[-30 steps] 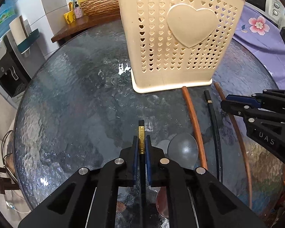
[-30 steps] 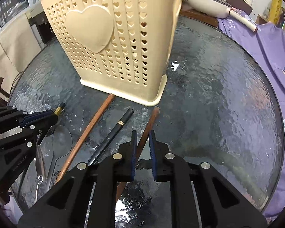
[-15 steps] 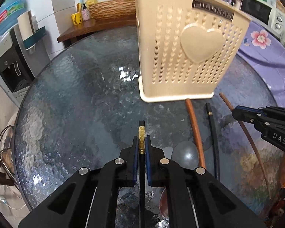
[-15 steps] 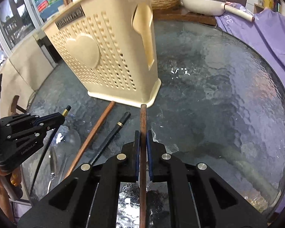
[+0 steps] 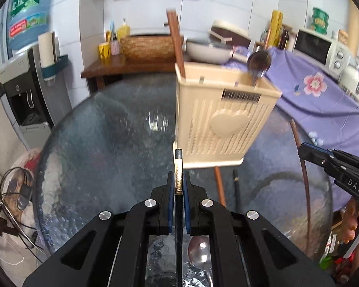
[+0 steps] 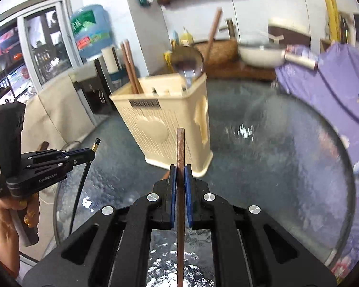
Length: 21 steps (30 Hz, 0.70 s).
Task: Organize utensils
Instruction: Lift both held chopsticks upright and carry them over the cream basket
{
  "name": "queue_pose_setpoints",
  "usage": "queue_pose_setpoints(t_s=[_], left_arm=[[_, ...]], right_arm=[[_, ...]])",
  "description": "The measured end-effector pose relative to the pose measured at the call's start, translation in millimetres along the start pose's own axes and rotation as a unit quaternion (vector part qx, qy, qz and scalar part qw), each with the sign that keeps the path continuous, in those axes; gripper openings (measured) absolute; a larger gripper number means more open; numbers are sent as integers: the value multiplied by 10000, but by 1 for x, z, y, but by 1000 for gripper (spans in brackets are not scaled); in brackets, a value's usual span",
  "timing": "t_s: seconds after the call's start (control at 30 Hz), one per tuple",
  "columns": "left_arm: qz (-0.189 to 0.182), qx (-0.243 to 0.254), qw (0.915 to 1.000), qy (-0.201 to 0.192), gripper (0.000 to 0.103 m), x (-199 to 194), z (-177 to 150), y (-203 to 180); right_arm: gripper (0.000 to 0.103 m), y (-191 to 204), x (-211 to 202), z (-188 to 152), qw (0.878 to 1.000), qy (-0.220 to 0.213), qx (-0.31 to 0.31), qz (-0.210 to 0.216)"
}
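My left gripper (image 5: 178,186) pinches a black chopstick (image 5: 178,167), my right gripper (image 6: 180,186) pinches a brown chopstick (image 6: 180,153). The holder (image 5: 225,119) stands mid-table. I should tip each stick upright over its rim, then drop slowly

1. Black chopstick (image 5: 178,205) with a gold band near its tip is up off the table, pinched near that end.
2. Brown wooden chopstick (image 6: 180,167), plain and straight, also lifted and clamped.
3. Cream holder basket (image 5: 225,129), heart on the front, stands upright mid-table with wooden sticks (image 5: 177,47) and a metal spoon (image 5: 259,61) poking out.
4. On the glass near the front edge: another brown stick (image 5: 219,186), a black one (image 5: 237,191), and a steel spoon (image 5: 199,251).
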State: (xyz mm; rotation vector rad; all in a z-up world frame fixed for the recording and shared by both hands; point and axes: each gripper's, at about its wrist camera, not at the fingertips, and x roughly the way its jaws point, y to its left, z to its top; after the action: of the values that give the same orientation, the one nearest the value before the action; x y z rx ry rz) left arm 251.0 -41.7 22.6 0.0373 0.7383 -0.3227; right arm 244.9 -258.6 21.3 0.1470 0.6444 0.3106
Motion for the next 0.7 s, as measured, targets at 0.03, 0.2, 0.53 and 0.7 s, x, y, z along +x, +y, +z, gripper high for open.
queue_pose_setpoints(t_s=[0.03, 0.2, 0.53, 0.7], left_arm=[[-12, -7, 10000, -62, 7, -5, 2, -1], [-28, 2, 9994, -358, 7, -25, 11, -6], [12, -28, 9969, -781, 7, -54, 32, -8], [32, -18, 9963, -860, 7, -59, 35, -10]], right_arm=[[8, 4, -6, 2, 10000, -84, -32, 28], [8, 12, -34, 10, 9989, -436, -137, 111], [8, 29, -60, 21, 9963, -750, -399, 137], [8, 33, -61, 23, 9958, -780, -452, 149]])
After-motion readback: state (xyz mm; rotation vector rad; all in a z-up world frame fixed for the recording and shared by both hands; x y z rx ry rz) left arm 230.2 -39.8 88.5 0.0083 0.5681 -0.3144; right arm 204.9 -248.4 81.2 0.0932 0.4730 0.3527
